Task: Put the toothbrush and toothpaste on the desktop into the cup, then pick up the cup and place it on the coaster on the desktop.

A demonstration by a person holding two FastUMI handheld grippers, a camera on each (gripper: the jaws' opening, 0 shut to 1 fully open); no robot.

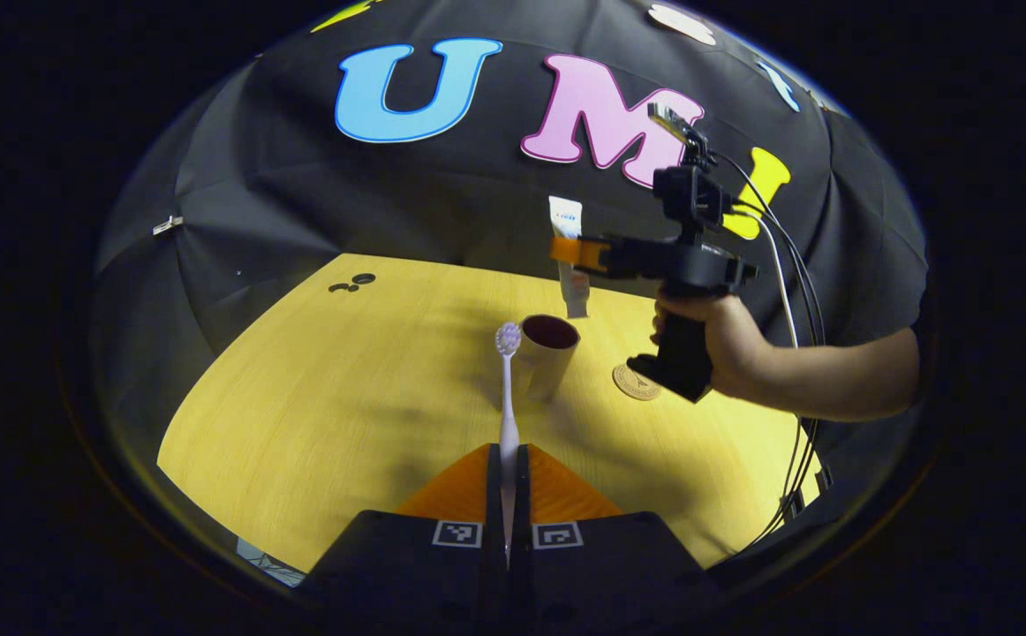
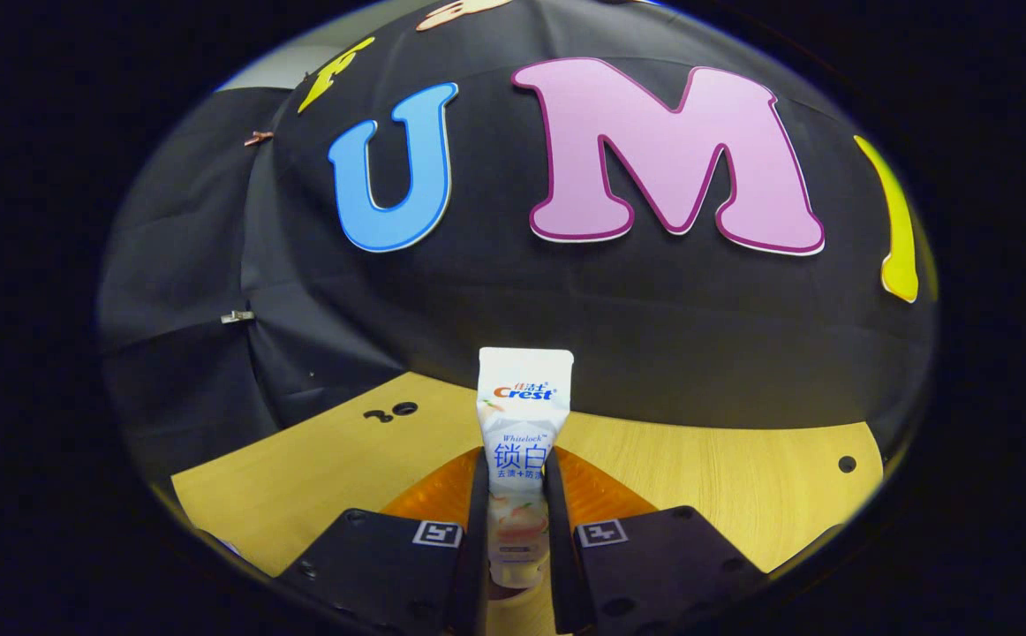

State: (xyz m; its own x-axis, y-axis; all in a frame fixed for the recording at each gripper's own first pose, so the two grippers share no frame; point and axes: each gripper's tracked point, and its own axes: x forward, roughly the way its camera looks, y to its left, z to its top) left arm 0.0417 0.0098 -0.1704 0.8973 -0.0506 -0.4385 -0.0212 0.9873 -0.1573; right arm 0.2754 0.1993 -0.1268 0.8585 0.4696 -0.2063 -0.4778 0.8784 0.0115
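Note:
My left gripper (image 1: pixel 508 477) is shut on a white toothbrush (image 1: pixel 508 389), held upright with its bristle head up, above the yellow desktop. Just beyond it stands a tan cup (image 1: pixel 546 353) with a dark inside, upright and with no gripper on it. A round brown coaster (image 1: pixel 635 382) lies to the right of the cup. My right gripper (image 2: pixel 517 495) is shut on a white toothpaste tube (image 2: pixel 522 433), cap end down. In the left gripper view that same gripper (image 1: pixel 577 251) hangs above and behind the cup, held by a hand (image 1: pixel 725 340), with the toothpaste tube (image 1: pixel 569 256) hanging from it.
The wooden desktop (image 1: pixel 345 397) has small dark round holes (image 1: pixel 352 283) near its far left edge and one hole (image 2: pixel 847 464) at the right. Cables (image 1: pixel 795 291) trail from the right gripper. A forearm (image 1: pixel 831 380) reaches in from the right. Black cloth walls stand behind.

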